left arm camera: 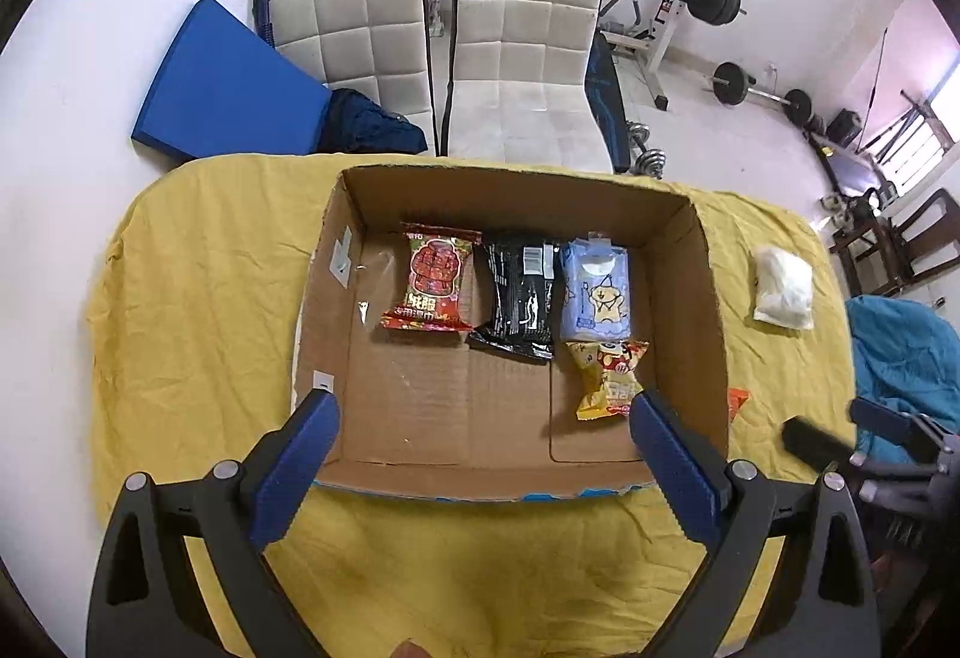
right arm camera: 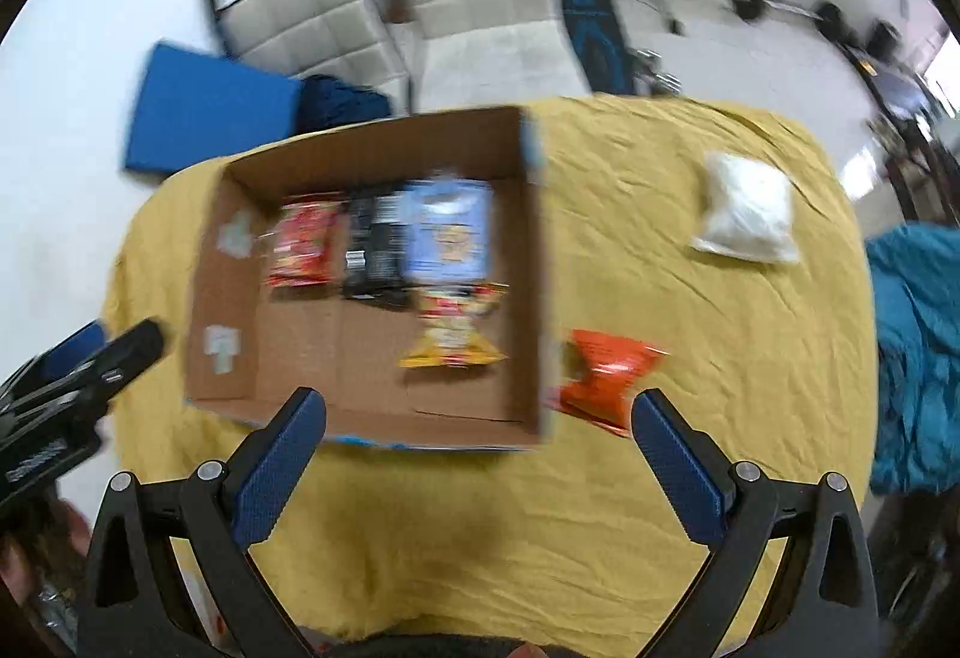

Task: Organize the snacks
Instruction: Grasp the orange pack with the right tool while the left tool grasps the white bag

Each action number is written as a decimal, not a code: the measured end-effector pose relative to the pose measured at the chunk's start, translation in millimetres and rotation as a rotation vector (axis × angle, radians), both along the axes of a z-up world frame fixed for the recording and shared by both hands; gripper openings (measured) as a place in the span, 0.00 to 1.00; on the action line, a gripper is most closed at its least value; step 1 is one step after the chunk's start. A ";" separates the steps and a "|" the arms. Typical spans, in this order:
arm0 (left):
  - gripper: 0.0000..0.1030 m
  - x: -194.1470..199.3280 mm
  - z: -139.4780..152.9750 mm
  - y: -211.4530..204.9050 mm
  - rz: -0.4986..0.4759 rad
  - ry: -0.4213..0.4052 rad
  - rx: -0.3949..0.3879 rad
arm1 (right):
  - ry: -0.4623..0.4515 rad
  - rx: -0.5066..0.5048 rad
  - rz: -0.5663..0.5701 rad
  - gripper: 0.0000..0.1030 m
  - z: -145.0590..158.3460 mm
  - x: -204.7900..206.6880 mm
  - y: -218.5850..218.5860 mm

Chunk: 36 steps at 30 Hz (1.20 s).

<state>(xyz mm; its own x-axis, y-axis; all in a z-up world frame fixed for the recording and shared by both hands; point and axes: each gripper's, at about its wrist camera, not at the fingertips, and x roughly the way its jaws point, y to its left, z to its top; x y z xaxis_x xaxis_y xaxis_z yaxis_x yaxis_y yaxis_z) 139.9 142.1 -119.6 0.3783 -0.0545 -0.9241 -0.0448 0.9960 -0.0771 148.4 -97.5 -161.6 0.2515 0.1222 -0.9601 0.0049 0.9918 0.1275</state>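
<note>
1. The left gripper (left arm camera: pixel 483 409) has its jaws spread wide over the near wall of the cardboard box (left arm camera: pixel 480 475), holding nothing.
2. The right gripper (right arm camera: pixel 478 409) is likewise spread and empty.
3. The box, mid-frame on the bench's wrinkled yellow cloth (left arm camera: pixel 198 298), holds four crinkly packets: red (left arm camera: pixel 433 277), black (left arm camera: pixel 520 292), pale blue (left arm camera: pixel 597 292), yellow (left arm camera: pixel 609 377).
4. An orange packet (right arm camera: pixel 606 376) lies just outside the box's right wall; a white pouch (right arm camera: pixel 744 217) sits upper right.
5. The right wrist view is motion-blurred, leaving labels unreadable.

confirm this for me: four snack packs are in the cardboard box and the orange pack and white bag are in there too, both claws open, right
Not quite. The orange pack and white bag lie outside the cardboard box, on the yellow cloth, as the right wrist view shows. The rest holds.
</note>
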 end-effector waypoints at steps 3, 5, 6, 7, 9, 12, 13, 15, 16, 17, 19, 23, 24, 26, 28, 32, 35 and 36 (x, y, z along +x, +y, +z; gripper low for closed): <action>0.96 1.2 -11.6 -10.7 -0.001 0.010 0.039 | 0.046 -0.018 -0.090 1.00 -28.7 2.5 -40.8; 0.96 4.0 -25.3 -17.2 -0.003 0.031 0.042 | 0.110 -0.025 -0.154 1.00 -59.9 4.5 -68.5; 0.96 6.0 -34.0 -20.5 -0.002 0.047 0.047 | 0.149 0.004 -0.186 1.00 -81.8 5.4 -83.4; 0.96 7.0 -40.0 -22.8 -0.003 0.060 0.049 | 0.181 0.021 -0.210 1.00 -96.1 6.3 -91.6; 0.96 10.6 -56.0 -28.0 -0.009 0.089 0.059 | 0.239 0.093 -0.261 1.00 -124.9 7.3 -105.8; 0.96 15.2 -77.0 -37.1 -0.022 0.133 0.080 | 0.279 0.214 -0.340 1.00 -160.1 14.8 -117.8; 0.96 16.5 -82.8 -39.6 -0.024 0.147 0.089 | 0.284 0.232 -0.354 0.99 -167.6 17.5 -119.2; 0.96 19.3 -93.7 -44.5 -0.030 0.172 0.096 | 0.300 0.248 -0.372 0.95 -181.8 24.2 -117.2; 0.96 20.6 -97.4 -46.0 -0.030 0.181 0.100 | 0.314 0.254 -0.371 0.84 -189.7 27.8 -114.7; 0.96 22.2 -100.8 -47.9 -0.033 0.191 0.105 | 0.325 0.252 -0.365 0.69 -195.1 30.2 -112.1; 0.96 24.6 -104.6 -50.8 -0.035 0.206 0.111 | 0.341 0.237 -0.339 0.54 -206.5 34.8 -104.8; 0.96 26.9 -104.4 -60.5 -0.052 0.210 0.120 | 0.323 0.182 -0.308 0.35 -206.4 32.9 -101.1; 0.96 28.0 -101.9 -64.7 -0.058 0.204 0.125 | 0.324 0.183 -0.298 0.33 -204.9 31.5 -102.8; 0.96 30.9 -96.1 -72.0 -0.067 0.193 0.121 | 0.334 0.180 -0.288 0.32 -198.7 29.1 -109.5; 0.96 35.2 -88.4 -81.3 -0.076 0.185 0.102 | 0.319 0.169 -0.279 0.32 -188.1 23.1 -122.6; 0.96 46.5 -61.9 -113.7 -0.107 0.134 0.055 | 0.291 0.131 -0.293 0.32 -164.9 14.9 -168.0; 0.96 60.3 -47.4 -149.9 -0.145 0.117 0.011 | 0.273 0.087 -0.318 0.32 -153.8 16.2 -208.8; 0.96 66.0 -45.9 -162.5 -0.162 0.125 -0.016 | 0.268 0.071 -0.330 0.32 -151.0 17.4 -224.8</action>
